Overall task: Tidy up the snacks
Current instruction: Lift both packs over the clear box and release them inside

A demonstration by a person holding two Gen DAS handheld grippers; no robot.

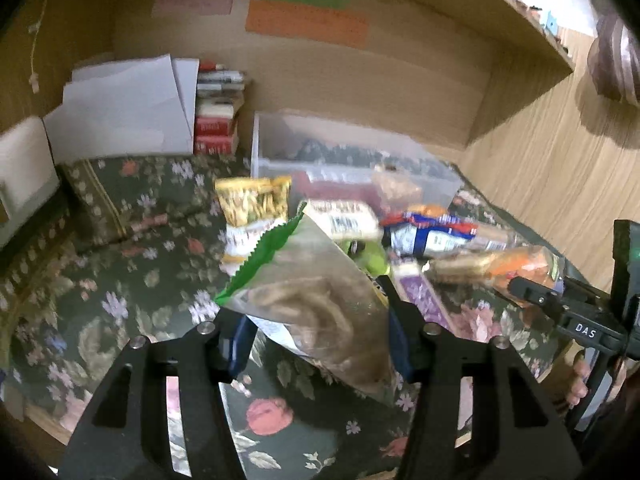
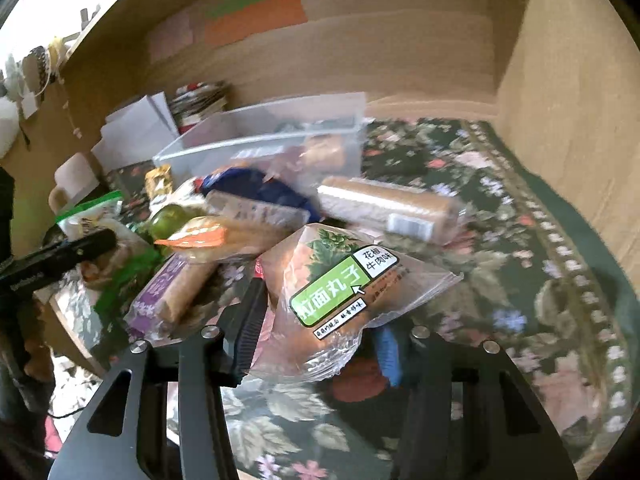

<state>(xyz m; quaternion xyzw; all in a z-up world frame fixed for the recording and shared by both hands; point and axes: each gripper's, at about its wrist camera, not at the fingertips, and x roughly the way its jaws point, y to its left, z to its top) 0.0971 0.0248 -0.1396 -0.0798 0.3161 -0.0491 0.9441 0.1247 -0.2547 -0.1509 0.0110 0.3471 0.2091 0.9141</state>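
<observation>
My left gripper (image 1: 318,344) is shut on a clear snack bag with a green serrated edge (image 1: 308,300), held above the floral cloth. My right gripper (image 2: 316,340) is shut on a clear snack bag with a green label (image 2: 340,292). A clear plastic bin (image 1: 352,160) stands behind a pile of snacks; it also shows in the right wrist view (image 2: 272,140). The pile holds a yellow packet (image 1: 256,204), a blue packet (image 1: 432,236), a biscuit roll (image 2: 388,208) and a purple packet (image 2: 168,296). The right gripper shows in the left wrist view (image 1: 560,304).
White boxes (image 1: 124,112) and a stack of books (image 1: 218,120) stand at the back left against the wooden wall. A wooden side panel (image 2: 568,120) rises on the right. The floral cloth (image 2: 500,240) covers the desk.
</observation>
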